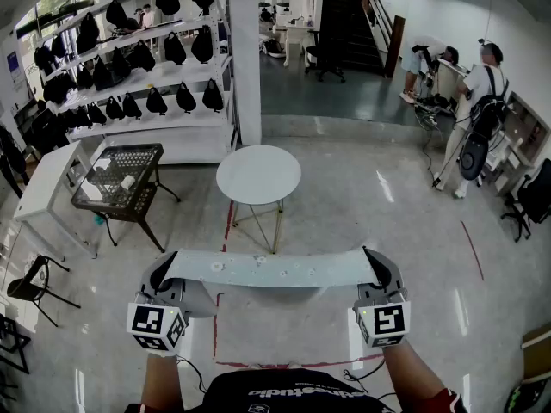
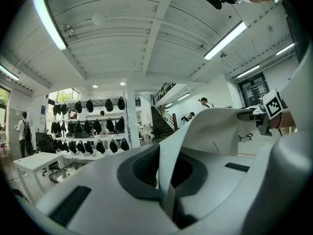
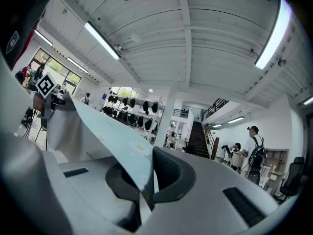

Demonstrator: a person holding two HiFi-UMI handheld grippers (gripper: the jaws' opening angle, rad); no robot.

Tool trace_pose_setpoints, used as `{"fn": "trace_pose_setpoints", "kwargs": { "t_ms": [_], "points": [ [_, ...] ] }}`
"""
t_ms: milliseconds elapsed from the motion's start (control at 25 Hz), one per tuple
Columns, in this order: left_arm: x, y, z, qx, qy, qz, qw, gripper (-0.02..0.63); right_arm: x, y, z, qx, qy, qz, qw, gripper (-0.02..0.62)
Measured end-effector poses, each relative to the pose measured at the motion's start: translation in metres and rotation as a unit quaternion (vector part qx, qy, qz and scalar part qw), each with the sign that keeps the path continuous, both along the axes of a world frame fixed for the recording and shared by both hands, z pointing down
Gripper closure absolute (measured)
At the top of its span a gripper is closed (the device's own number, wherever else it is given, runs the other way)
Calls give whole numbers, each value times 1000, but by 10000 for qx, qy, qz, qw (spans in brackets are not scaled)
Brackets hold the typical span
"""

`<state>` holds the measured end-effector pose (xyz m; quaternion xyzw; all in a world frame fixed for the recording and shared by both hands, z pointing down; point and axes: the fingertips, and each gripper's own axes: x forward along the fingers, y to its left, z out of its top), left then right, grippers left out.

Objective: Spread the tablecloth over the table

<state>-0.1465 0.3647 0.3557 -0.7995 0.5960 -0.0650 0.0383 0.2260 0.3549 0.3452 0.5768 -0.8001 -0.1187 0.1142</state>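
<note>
The tablecloth [image 1: 271,269] is held in the air, drawn out in a pale band between the two tongs. It is in front of the person and well short of the small round table [image 1: 258,172], which stands bare further ahead. The left gripper [image 1: 164,269] is pressed together on the cloth's left end and the right gripper [image 1: 374,263] on its right end. In each gripper view only a thin edge of fabric is seen nipped between the dark pads.

That narrow hold is judged to be the main weakness. If the cloth is flung or tugged to open it out, one corner could be pulled from the pads, and that side would drop to the floor.

A second risk lies in the cloth itself. Some of it hangs bunched below the left end, so it may be laid down with folds trapped under it unless it is shaken loose first.

The table top is small and is carried on thin legs. A cloth brought down off-centre would probably slide off by its own weight, and the table could be pushed aside if it is struck by a gripper.

The wire basket stand [image 1: 120,179] is near on the left — a trailing edge might be caught on it if the approach is swung wide.
</note>
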Motion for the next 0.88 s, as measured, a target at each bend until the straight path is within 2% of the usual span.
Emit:
{"fn": "trace_pose_setpoints", "kwargs": {
  "t_ms": [440,880],
  "points": [
    [8,-5,-5,72,3,-12,10000,589,7,-5,-3,76,6,-27,10000,572],
    [31,-1,-13,170,26,-150,9997,589,28,-7,-14,267,-76,-273,9992,571]
  ]
}}
